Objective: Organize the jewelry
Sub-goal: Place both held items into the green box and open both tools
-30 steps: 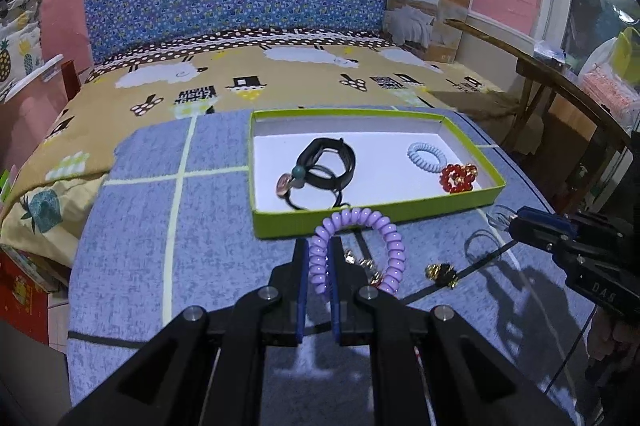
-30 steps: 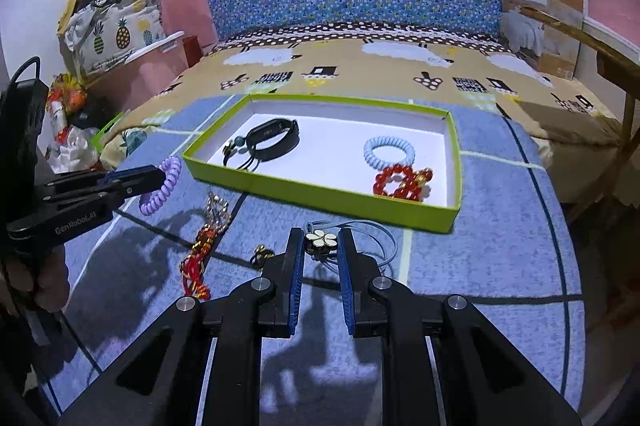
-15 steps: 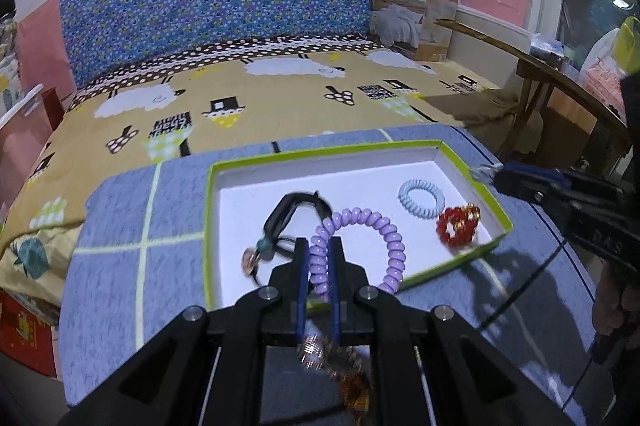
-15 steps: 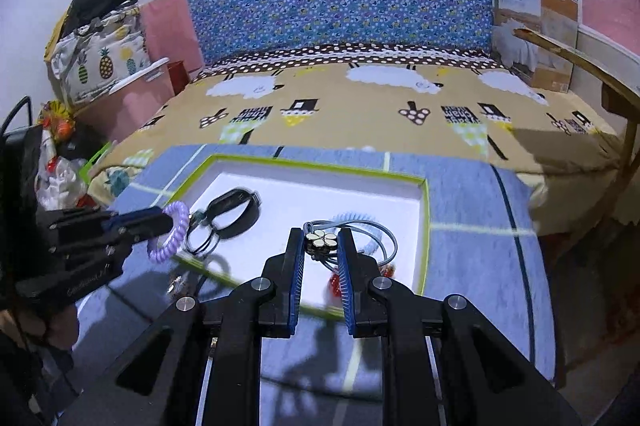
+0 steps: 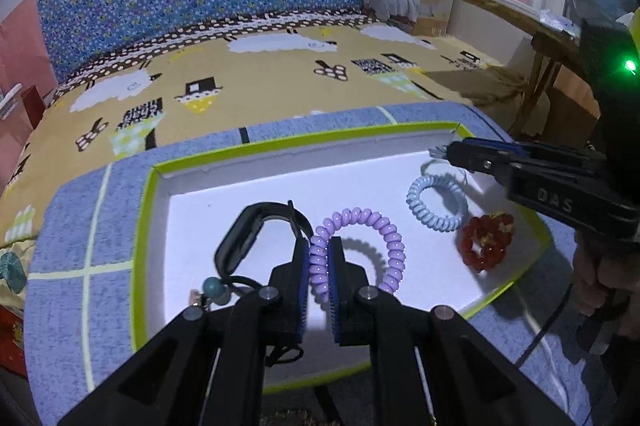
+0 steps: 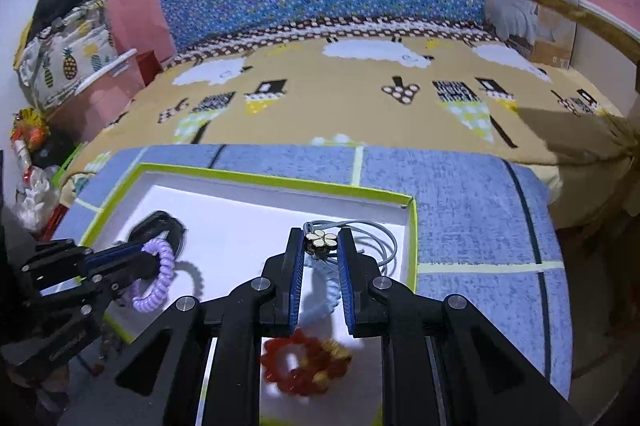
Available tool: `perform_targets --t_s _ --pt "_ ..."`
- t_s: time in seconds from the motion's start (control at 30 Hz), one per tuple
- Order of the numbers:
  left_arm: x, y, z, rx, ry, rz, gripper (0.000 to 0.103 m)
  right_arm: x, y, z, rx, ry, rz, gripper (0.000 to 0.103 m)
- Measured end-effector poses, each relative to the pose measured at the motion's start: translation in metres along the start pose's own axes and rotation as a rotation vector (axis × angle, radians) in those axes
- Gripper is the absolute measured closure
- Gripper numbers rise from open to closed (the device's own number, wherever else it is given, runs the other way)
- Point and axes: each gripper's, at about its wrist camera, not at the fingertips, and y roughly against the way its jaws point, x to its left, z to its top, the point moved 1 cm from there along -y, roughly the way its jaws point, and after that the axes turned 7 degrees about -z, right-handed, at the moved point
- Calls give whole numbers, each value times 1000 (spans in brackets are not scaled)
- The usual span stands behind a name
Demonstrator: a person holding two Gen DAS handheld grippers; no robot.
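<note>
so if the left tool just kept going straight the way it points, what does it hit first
Probably the white floor of the green tray, just past the purple coil bracelet that the left tool holds. The black band lies slightly left of that line. Depth is unclear.

I saw the purple coil bracelet (image 5: 360, 246) hanging upright over the green-rimmed tray (image 5: 144, 218), casting a shadow on its white floor. A black band (image 5: 248, 238) lay at the tray's left side, a pale blue coil (image 5: 437, 202) and a red beaded bracelet (image 5: 486, 241) at its right. The grey cord with a flower charm (image 6: 321, 239) dangled over the tray's far right corner.
</note>
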Motion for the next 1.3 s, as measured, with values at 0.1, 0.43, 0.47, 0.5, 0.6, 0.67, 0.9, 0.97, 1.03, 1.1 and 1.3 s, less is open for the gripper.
perform_targets --t_s 0.1,0.43,0.47,0.5,0.6,0.67,0.9,0.97,1.03,1.1,1.3 --pt "-6 -2 -1 -6 -30 4 93 -4 -13 0 20 -13 -5 86" --pt "-13 -4 1 -6 -71 14 86 -10 -27 -2 63 -29 13 86" --pt "-13 -4 1 -7 -73 9 81 -10 -25 -3 62 -26 5 85" --pt "-14 -3 0 -9 -73 0 78 -10 -24 -3 60 -22 0 84" --pt "-15 -3 0 -6 -72 -4 75 -9 -17 -5 46 -20 -3 77" --pt "-14 -1 -1 -5 -64 -8 75 -8 -9 -7 33 -16 -8 76" --pt "-8 28 -12 -36 -24 -13 74 3 42 -19 -41 9 -39 76" --pt "-7 41 -18 -53 -16 -8 74 8 59 -25 -63 16 -54 75" --pt "-6 56 -25 -71 -8 -2 75 14 75 -30 -82 23 -57 75" --pt "-5 70 -31 -88 3 2 75 19 90 -38 -98 31 -69 75" --pt "-3 109 -54 -130 36 9 75 33 130 -63 -133 41 -71 75"
